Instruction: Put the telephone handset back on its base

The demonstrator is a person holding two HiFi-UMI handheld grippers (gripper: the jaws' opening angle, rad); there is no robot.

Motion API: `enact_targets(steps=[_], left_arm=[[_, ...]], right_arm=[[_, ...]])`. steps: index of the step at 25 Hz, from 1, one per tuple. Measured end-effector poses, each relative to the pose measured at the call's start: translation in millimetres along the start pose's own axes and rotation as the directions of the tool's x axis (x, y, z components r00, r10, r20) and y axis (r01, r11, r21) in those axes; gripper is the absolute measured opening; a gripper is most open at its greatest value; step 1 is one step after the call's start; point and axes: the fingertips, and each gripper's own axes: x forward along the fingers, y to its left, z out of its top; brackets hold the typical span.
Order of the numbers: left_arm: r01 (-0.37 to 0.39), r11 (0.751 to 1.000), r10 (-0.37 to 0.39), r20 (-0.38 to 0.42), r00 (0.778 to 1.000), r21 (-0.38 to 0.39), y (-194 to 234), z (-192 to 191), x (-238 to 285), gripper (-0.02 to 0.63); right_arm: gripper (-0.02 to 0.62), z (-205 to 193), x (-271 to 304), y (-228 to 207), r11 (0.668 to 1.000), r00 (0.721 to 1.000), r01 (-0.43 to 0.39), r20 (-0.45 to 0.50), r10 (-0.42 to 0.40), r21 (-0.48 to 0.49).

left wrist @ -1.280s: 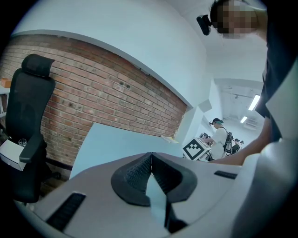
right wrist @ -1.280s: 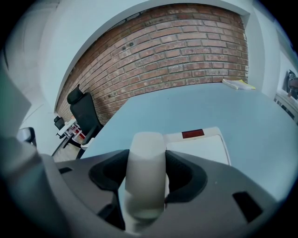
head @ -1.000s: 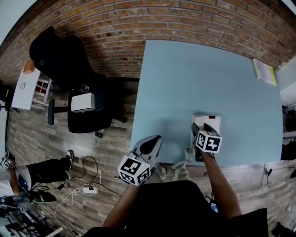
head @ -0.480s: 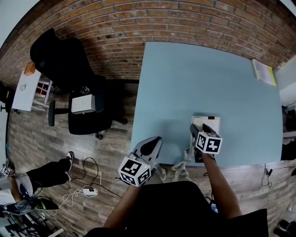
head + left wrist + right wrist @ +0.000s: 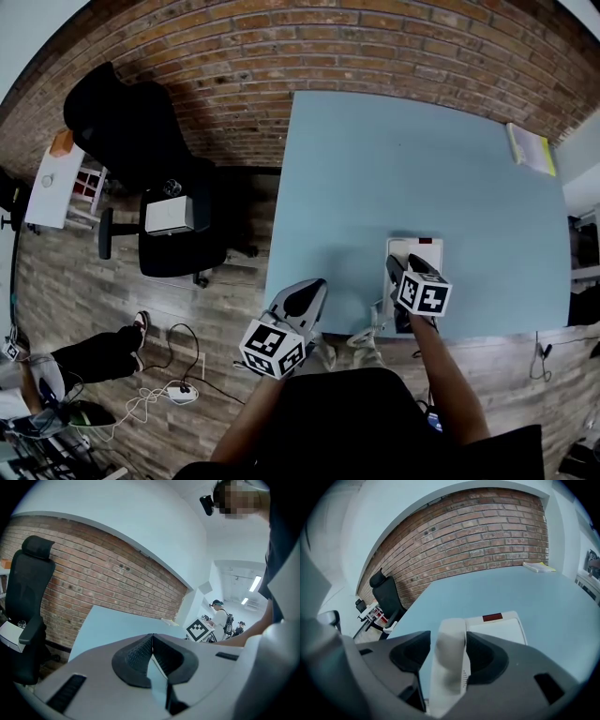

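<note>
The white telephone handset stands lengthwise between the jaws of my right gripper, which is shut on it. Just beyond it on the light blue table lies the white telephone base with a red label at its far edge. From the head view the base sits near the table's front edge, and my right gripper hangs over its near left part. My left gripper is held at the table's front left corner, shut with nothing in it; its pads meet in the left gripper view.
A yellow-green booklet lies at the table's far right corner. A black office chair with a white box on its seat stands left of the table by the brick wall. Cables and a power strip lie on the wooden floor.
The right gripper with the handset has shifted slightly toward the base. The left gripper has stayed in place.
</note>
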Motion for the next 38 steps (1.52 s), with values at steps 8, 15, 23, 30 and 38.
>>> enact_targets(steps=[8,15,23,30,38], left_arm=[[0.016,1.000,-0.017,0.017,1.000,0.012,-2.7,6.0,-4.1,0.009],[0.039,0.999,-0.040,0.036,0.999,0.004,-0.4,8.8,-15.7,0.009],[0.057,0.998,-0.058,0.069,0.996,0.019,14.1,20.5,-30.4,0.011],[0.074,0.996,-0.077,0.078,0.994,0.045,18.3,24.2,-42.1,0.009],[0.051,0.997,-0.056,0.080,0.995,0.062,38.4,16.2,-58.3,0.011]], right_arm=[[0.153,9.6,-18.8,9.3,1.000,0.999,0.001,0.049,0.001,-0.022],[0.036,25.7,-35.9,32.3,0.998,0.992,-0.033,0.121,0.040,-0.060],[0.014,43.7,-59.7,68.6,0.993,0.974,-0.058,0.212,0.078,-0.101],[0.012,47.4,-73.5,90.6,0.988,0.958,-0.074,0.265,0.108,-0.135],[0.012,44.4,-79.8,118.0,0.978,0.939,-0.087,0.313,0.143,-0.187]])
